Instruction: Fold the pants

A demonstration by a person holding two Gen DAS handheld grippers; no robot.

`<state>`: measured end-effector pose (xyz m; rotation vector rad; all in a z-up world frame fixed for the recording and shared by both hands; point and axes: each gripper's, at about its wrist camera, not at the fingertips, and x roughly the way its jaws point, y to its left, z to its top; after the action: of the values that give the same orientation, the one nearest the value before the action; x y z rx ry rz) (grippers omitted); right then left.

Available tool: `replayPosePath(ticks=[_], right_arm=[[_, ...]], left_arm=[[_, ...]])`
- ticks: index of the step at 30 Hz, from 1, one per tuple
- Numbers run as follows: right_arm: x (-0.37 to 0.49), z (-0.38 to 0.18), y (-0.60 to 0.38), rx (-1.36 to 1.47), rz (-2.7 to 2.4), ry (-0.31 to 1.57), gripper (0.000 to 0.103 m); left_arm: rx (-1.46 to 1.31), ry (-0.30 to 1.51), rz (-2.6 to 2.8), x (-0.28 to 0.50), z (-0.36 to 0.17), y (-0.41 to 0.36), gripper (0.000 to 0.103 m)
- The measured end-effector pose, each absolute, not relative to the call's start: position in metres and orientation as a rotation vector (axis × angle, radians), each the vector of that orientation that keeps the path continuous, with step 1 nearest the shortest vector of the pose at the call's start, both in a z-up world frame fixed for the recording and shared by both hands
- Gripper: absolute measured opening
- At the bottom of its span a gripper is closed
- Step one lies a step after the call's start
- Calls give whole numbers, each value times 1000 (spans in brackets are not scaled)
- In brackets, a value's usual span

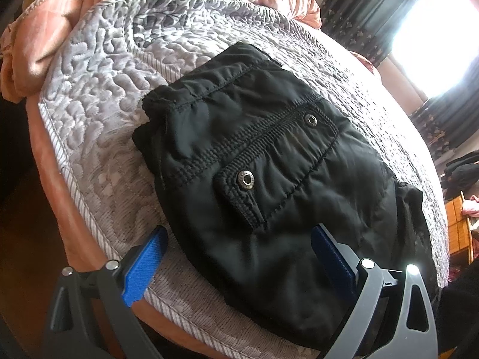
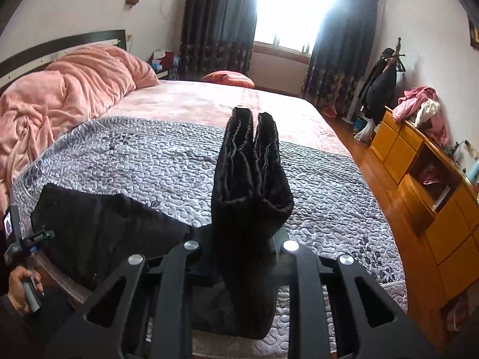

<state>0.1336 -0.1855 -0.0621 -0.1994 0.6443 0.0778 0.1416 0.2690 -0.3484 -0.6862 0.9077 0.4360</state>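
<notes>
Black pants (image 1: 254, 161) lay on the grey quilted bedspread (image 1: 98, 95) near the foot edge of the bed, waist section flat with both pocket snaps facing up. The left hand-held gripper (image 1: 239, 257) was spread wide over the near edge of the waist section, grasping nothing. The right hand-held gripper (image 2: 239, 257) appeared clenched on the two leg ends (image 2: 251, 161), lifted above the bedspread; its fingertips were hidden by the cloth. Judged partway done: the legs lay together lengthwise, but the crosswise fold onto the waist was not yet made. The middle of the legs and the bed's near edge were cut off.
</notes>
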Motion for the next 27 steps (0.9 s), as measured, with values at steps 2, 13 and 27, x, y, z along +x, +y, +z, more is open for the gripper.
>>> replayPosePath(ticks=[2,13,27], right_arm=[[135,-66,-179,-214,81,652,20],[144,-98,-128,-365,90,691,20],[140,-189,-39,-756,93,743,20]], left_arm=[[-690,907,434,141,-349,270,97],[-702,902,424,139,-350,272,97],[-719,897,417,133,-348,273,97]])
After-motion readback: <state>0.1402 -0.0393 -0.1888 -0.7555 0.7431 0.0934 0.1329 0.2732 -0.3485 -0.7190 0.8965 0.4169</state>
